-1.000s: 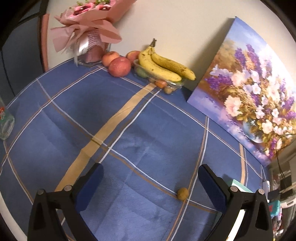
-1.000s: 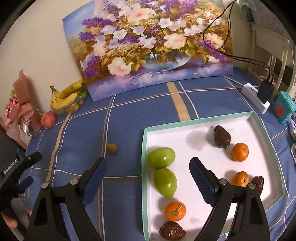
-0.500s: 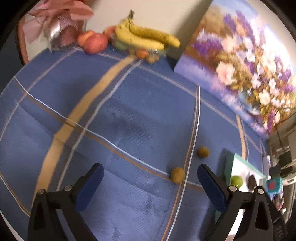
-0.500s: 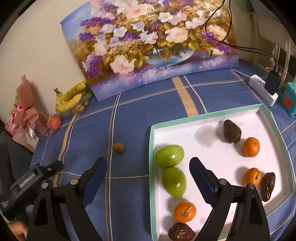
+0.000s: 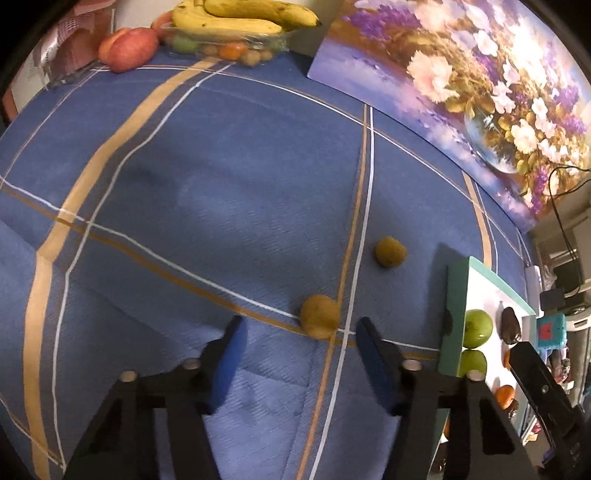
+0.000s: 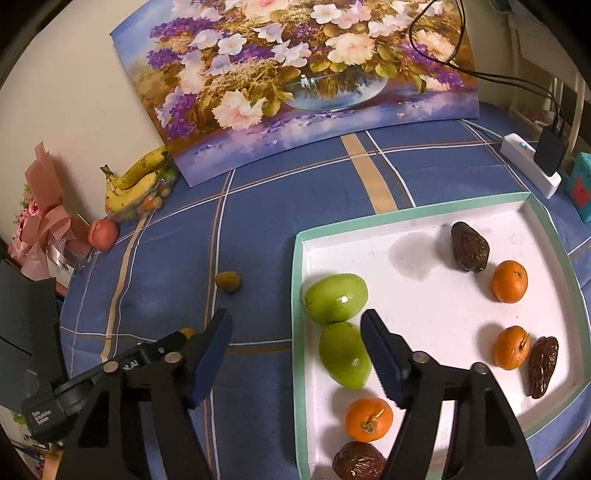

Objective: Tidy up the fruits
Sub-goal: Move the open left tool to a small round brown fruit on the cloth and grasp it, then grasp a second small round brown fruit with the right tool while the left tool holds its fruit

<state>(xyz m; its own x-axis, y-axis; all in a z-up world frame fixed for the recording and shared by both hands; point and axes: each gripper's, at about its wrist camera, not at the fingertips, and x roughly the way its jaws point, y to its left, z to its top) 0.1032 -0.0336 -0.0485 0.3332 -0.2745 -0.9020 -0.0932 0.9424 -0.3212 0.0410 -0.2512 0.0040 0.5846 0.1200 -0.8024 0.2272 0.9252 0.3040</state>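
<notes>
Two small yellow-brown fruits lie on the blue checked tablecloth: a near one and a far one, which also shows in the right wrist view. My left gripper is open, its tips just short of the near fruit. My right gripper is open and empty, above the left rim of the white tray. The tray holds two green fruits, three oranges and three dark dates. The left gripper's body partly hides the near fruit in the right wrist view.
A flower painting leans on the back wall. Bananas on a fruit pack, apples and a pink bouquet stand at the far left. A power strip with charger and a teal box lie right of the tray.
My left gripper has swung right and down towards the near yellow-brown fruit; the fruit now sits just beyond its tips. The right gripper has shifted slightly; the tray looks closer.
</notes>
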